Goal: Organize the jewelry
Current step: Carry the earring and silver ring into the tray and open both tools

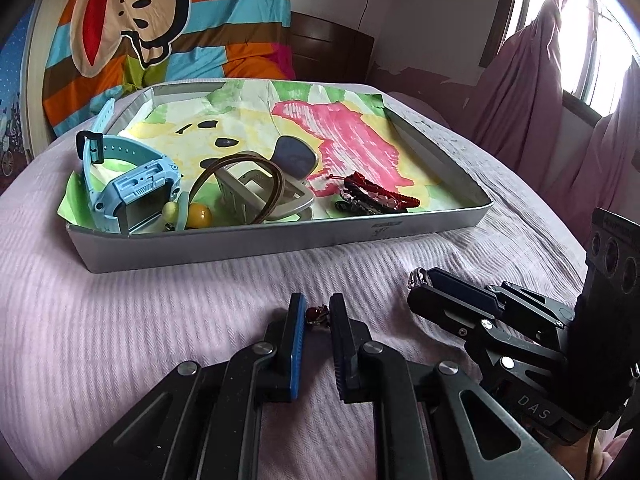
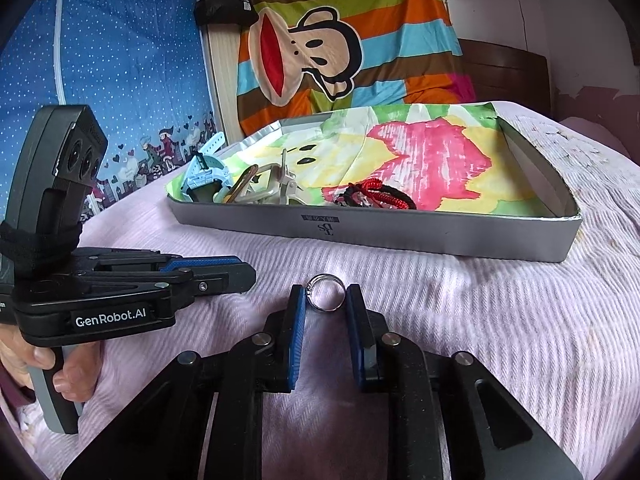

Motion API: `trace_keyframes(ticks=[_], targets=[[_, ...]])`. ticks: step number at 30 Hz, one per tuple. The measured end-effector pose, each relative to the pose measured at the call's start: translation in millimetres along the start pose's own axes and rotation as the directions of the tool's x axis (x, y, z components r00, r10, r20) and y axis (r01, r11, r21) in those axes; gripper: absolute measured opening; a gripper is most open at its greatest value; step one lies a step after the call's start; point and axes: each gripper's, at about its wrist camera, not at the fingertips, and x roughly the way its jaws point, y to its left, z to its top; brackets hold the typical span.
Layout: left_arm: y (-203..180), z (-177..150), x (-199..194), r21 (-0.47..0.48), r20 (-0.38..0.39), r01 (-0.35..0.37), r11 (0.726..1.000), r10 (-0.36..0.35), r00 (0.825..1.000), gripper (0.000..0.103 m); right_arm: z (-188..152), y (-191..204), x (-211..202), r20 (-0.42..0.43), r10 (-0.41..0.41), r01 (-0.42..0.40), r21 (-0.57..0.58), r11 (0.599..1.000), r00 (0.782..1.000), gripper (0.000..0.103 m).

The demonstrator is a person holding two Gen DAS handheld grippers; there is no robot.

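My left gripper [image 1: 318,312] is closed on a small red-beaded jewelry piece [image 1: 316,315] just above the pink bedspread. My right gripper [image 2: 326,300] is closed on a silver ring [image 2: 326,293], which stands between its blue pads. The right gripper also shows in the left wrist view [image 1: 420,280], with the ring [image 1: 418,278] at its tip. The left gripper shows in the right wrist view [image 2: 240,272]. A grey tray [image 1: 280,242] lined with coloured paper lies ahead and holds a blue watch [image 1: 132,184], a brown bangle [image 1: 240,172] and red and black braided bracelets [image 1: 376,198].
The tray [image 2: 400,236] also holds a beige clip [image 1: 264,196] and yellow beads [image 1: 198,214]. A striped monkey blanket [image 1: 160,28] hangs behind. Pink curtains [image 1: 540,92] and a window are at the right. The pink bedspread [image 1: 120,320] surrounds the tray.
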Motion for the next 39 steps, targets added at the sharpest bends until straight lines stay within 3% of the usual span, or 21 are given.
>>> trace_keyframes(ticks=[10,21,26,33,39], targets=[[-17,3,-24,0.069,0.117,-0.007,0.998,-0.001,0.993,0.012,-1,-4,-11,0.072,0.017,-0.018,0.023,1.000,0.997,0.018],[-18,58,-21,-0.035,0.213,0.040,0.999,-0.032,0.977,0.012,16,-19,-33,0.226,-0.035,0.014,0.091,0.996,0.974,0.018],[-23,79,3,-0.067,0.170,-0.005,0.998,0.016,0.985,0.012,40,-34,-26,0.225,-0.109,0.093,0.084,0.992,0.968,0.018],[-28,88,41,-0.082,0.031,-0.085,0.993,0.088,0.996,0.012,64,-51,-7,0.127,-0.188,0.183,0.053,0.982,0.974,0.018],[-28,85,52,-0.096,-0.023,-0.113,0.989,0.111,0.994,0.012,70,-59,15,0.030,-0.223,0.223,0.017,0.975,0.974,0.018]])
